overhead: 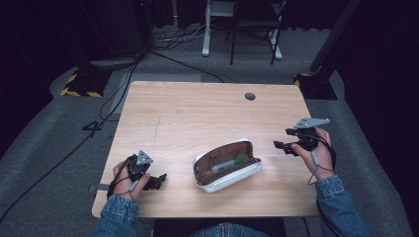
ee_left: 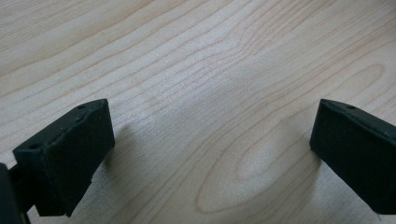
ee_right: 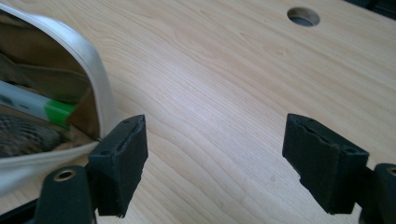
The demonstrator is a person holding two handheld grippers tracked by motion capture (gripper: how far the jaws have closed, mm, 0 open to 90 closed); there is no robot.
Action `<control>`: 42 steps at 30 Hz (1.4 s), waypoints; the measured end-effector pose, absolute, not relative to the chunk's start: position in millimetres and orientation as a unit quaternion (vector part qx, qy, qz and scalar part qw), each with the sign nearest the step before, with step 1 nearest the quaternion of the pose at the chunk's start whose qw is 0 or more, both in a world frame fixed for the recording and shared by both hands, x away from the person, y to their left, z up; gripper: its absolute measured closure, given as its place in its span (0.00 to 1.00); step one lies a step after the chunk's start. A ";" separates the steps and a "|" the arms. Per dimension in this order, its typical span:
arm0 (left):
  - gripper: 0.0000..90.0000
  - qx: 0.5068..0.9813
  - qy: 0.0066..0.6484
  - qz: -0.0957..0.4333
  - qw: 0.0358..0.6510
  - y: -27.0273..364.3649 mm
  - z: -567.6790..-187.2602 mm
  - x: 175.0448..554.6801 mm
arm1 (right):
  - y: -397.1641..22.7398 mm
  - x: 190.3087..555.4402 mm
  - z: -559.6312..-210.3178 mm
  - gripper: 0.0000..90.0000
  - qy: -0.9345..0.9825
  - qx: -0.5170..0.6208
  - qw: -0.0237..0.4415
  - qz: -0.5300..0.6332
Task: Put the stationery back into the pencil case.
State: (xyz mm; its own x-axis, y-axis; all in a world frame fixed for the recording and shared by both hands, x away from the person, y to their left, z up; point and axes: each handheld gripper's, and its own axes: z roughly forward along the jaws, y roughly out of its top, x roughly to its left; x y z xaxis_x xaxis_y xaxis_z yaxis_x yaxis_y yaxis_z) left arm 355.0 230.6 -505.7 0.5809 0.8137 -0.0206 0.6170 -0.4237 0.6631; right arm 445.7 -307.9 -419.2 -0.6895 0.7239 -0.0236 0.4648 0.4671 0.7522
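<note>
One pencil case (overhead: 228, 166) lies on the bench (overhead: 197, 113), with one marker (overhead: 230, 163) inside it, and two tongs work here, one in each hand. The case is white outside and brown inside, unzipped and gaping wide, set at a slant with its far end toward the right. The marker is white with a green end and rests along the open pocket. The case sits in the near middle of the bench, between the two tongs and touching neither.

The left tongs (overhead: 159, 181) rest low on the bench near its front left corner, well apart from the case, with jaws spread and bare wood between them. The right tongs (overhead: 279, 146) hover near the bench's right edge, pointing toward the case, jaws released and wide with nothing between them. In the right gripper view the case's white rim (ee_right: 91, 60) and the marker's green end (ee_right: 58, 112) lie just beside the left jaw. One round hole (overhead: 250, 96) sits in the bench near its far edge.
</note>
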 end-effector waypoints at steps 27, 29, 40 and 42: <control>0.00 0.828 0.433 0.154 0.320 230.3 -505.8 356.2 | -335.4 462.5 -493.5 0.21 0.823 0.413 0.170 0.352; 0.00 0.828 0.433 0.154 0.321 230.2 -505.9 356.2 | -334.8 463.3 -496.7 0.20 0.821 0.417 0.170 0.351; 0.00 0.828 0.433 0.154 0.321 230.1 -506.0 356.1 | -332.3 465.9 -503.9 0.13 0.817 0.415 0.182 0.355; 0.00 0.828 0.434 0.154 0.320 230.2 -505.8 356.0 | -332.0 466.5 -504.0 0.12 0.818 0.416 0.183 0.353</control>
State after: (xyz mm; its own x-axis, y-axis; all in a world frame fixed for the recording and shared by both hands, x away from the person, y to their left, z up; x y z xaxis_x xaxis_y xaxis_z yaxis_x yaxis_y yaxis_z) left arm 356.0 230.2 -505.8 0.5765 0.8168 -0.0237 0.6199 -0.4183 0.6639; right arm 466.5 -332.0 -504.0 -0.5872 0.8094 -0.0054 0.5508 0.4045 0.7300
